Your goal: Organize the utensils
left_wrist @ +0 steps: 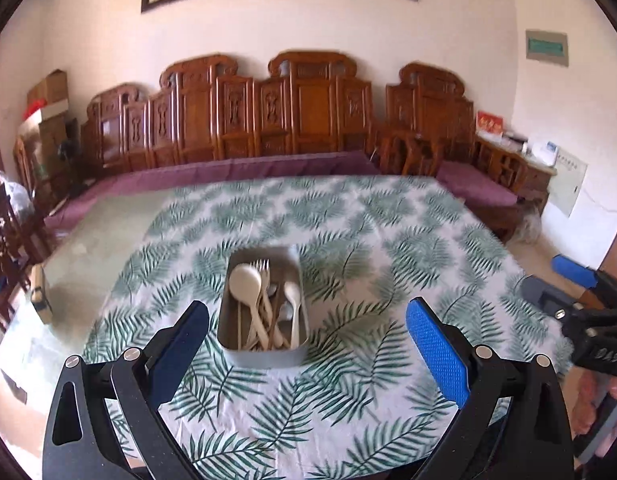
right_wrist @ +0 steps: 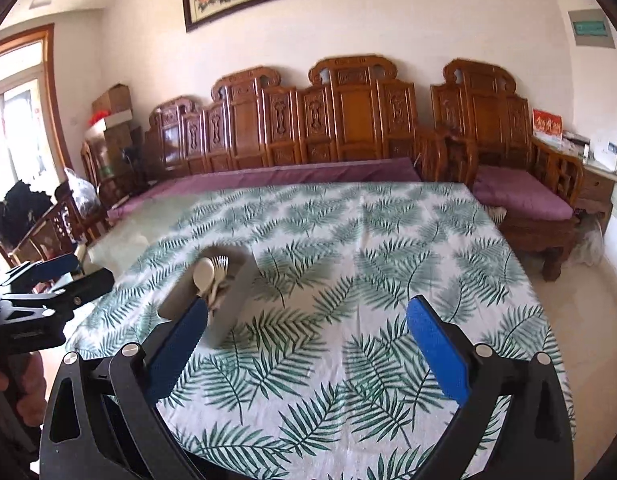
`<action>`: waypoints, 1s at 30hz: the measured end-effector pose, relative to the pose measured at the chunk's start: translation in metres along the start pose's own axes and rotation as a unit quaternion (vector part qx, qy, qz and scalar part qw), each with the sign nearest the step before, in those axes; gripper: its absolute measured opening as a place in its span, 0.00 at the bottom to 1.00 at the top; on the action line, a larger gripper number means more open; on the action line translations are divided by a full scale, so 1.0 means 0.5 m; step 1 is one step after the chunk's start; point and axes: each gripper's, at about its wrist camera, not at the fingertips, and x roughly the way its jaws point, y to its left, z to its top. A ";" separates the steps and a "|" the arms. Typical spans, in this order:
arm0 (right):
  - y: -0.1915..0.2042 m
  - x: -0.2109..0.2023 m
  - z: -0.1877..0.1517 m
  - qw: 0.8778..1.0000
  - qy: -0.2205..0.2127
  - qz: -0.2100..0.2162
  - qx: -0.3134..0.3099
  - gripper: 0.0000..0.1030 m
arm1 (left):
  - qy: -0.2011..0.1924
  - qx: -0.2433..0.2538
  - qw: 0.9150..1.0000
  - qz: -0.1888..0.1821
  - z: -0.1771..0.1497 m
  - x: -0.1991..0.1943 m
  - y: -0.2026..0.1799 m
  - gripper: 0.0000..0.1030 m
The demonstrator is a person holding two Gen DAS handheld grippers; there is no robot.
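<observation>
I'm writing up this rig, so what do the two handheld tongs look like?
Both match: the left tongs and right tongs have black angled plastic arms with silver screws and cut-out slots, tipped with blue textured pads. White lettering marks the right tongs' body, unreadable here.

Left gripper and right gripper — both spread wide.
</observation>
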 end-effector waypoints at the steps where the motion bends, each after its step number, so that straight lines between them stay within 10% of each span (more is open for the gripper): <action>1: 0.003 -0.014 0.008 1.000 -0.009 0.000 -0.001 0.97 | -0.007 -0.001 1.000 -0.001 0.007 -0.015 -0.002 0.93; 30: 0.029 -0.152 0.060 0.996 -0.087 -0.028 -0.017 0.97 | -0.066 -0.012 0.998 0.017 0.050 -0.147 -0.016 0.93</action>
